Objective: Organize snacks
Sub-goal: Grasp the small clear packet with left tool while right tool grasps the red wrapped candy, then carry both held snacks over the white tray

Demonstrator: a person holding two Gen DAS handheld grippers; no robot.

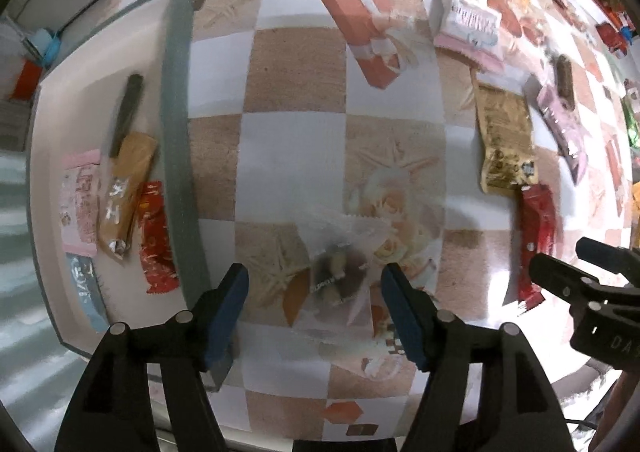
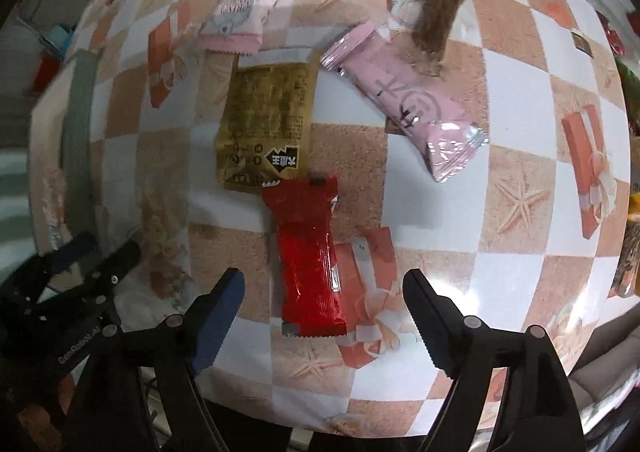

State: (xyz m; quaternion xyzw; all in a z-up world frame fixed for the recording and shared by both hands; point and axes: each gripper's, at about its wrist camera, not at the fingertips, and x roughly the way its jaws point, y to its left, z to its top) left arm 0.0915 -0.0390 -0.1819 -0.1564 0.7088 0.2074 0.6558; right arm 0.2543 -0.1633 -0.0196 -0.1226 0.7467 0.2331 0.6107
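Observation:
My left gripper [image 1: 314, 302] points straight down and stands open. A clear packet [image 1: 340, 272] with pale and dark snack pieces lies on the checkered tablecloth [image 1: 292, 156] between its blue pads, which do not touch it. My right gripper [image 2: 324, 306] is open too, astride the near end of a red packet [image 2: 308, 260] lying flat on the cloth. To the left stands a cream tray [image 1: 100, 52] with a grey-green rim; it holds a pink packet [image 1: 80, 204], a tan packet [image 1: 124, 192], a red packet [image 1: 156, 240], a dark bar [image 1: 126, 112] and a blue packet [image 1: 86, 292].
Beyond the red packet lie a gold packet [image 2: 266, 124], a long pink packet [image 2: 404, 104], a pink-and-white packet [image 2: 244, 8] and a brown bar [image 2: 438, 24]. Several more snacks crowd the far right edge [image 1: 608, 24]. The table's near edge is just below both grippers.

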